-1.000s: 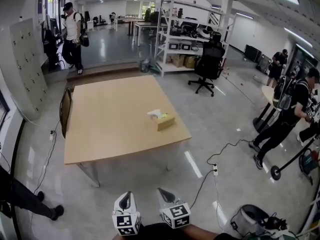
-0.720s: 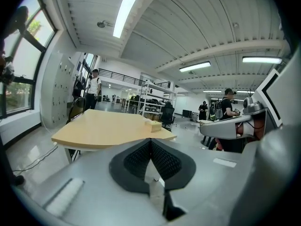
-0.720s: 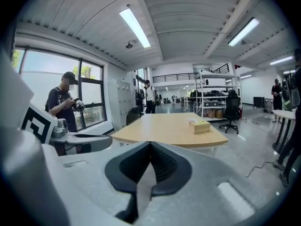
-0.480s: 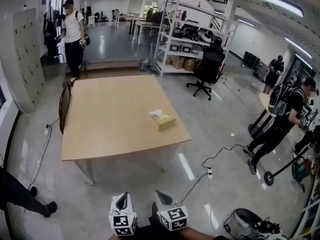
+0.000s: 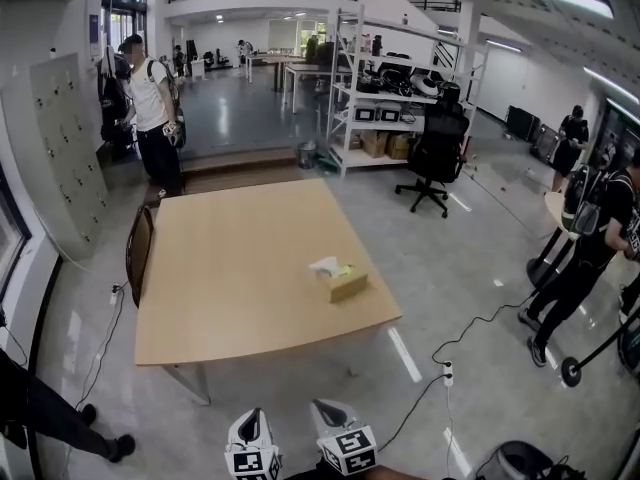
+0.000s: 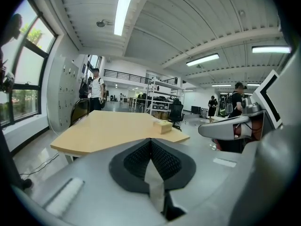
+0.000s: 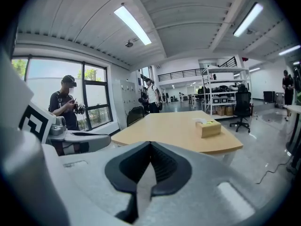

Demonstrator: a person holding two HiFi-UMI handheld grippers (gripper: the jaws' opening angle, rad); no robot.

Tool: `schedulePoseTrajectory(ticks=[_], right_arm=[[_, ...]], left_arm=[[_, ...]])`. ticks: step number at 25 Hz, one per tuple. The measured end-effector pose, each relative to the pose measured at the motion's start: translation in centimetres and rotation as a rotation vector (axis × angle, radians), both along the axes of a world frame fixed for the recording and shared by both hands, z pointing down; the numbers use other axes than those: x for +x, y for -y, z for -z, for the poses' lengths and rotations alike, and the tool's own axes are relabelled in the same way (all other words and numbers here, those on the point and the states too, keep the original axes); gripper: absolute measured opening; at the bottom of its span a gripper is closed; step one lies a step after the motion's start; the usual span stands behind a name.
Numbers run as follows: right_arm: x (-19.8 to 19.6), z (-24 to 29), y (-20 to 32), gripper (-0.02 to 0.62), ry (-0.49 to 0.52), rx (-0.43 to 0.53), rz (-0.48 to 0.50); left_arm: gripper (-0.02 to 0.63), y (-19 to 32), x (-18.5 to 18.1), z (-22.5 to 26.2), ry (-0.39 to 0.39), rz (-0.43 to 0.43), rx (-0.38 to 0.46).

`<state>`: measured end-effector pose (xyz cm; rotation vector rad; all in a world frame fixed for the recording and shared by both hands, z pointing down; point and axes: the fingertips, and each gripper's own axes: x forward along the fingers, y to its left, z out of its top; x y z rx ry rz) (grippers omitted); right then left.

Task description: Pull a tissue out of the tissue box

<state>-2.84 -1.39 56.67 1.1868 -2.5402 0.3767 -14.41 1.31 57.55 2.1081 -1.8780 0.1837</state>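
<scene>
Two grippers nearest you: left gripper point(image 5: 250, 423) and right gripper point(image 5: 330, 416), each clenched on nothing, both short of the desk's point(image 5: 230, 278) near edge. Beyond, by the desk's right edge: tissue box point(image 5: 345, 284), one tissue point(image 5: 326, 265) standing from its slot (untouched; the whole pull remains).

Open floor point(image 5: 300, 380) lies between the left gripper point(image 5: 252, 415), the right gripper point(image 5: 324, 408) and the near edge of the table point(image 5: 220, 278). On the tabletop only the tissue box point(image 5: 345, 285) stands, near the right front corner, with bare wood on each side of it. 1 chair point(image 5: 139, 251) blocks the table's left edge. A cable point(image 5: 446, 371) trails over the floor to the right, and 1 person point(image 5: 155, 108) stands beyond the far left corner.
</scene>
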Motion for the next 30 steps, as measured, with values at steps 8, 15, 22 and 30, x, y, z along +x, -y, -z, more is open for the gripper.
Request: schedulePoseTrajectory(ticks=[8, 15, 22, 30], right_arm=[[3.3, 0.3, 7.5, -0.009, 0.021, 0.015, 0.023], [6.4, 1.0, 11.7, -0.009, 0.038, 0.033, 0.012], [9.1, 0.6, 12.4, -0.009, 0.054, 0.022, -0.014], [10.8, 1.0, 14.1, -0.009, 0.053, 0.014, -0.041]], left_arm=[[0.017, 7.6, 3.9, 0.8, 0.025, -0.015, -0.012], [0.017, 11.7, 6.6, 1.4, 0.051, -0.017, -0.019], [0.017, 13.1, 9.0, 2.0, 0.063, -0.031, -0.012], [0.017, 15.1, 10.3, 1.9, 0.064, -0.051, -0.029]])
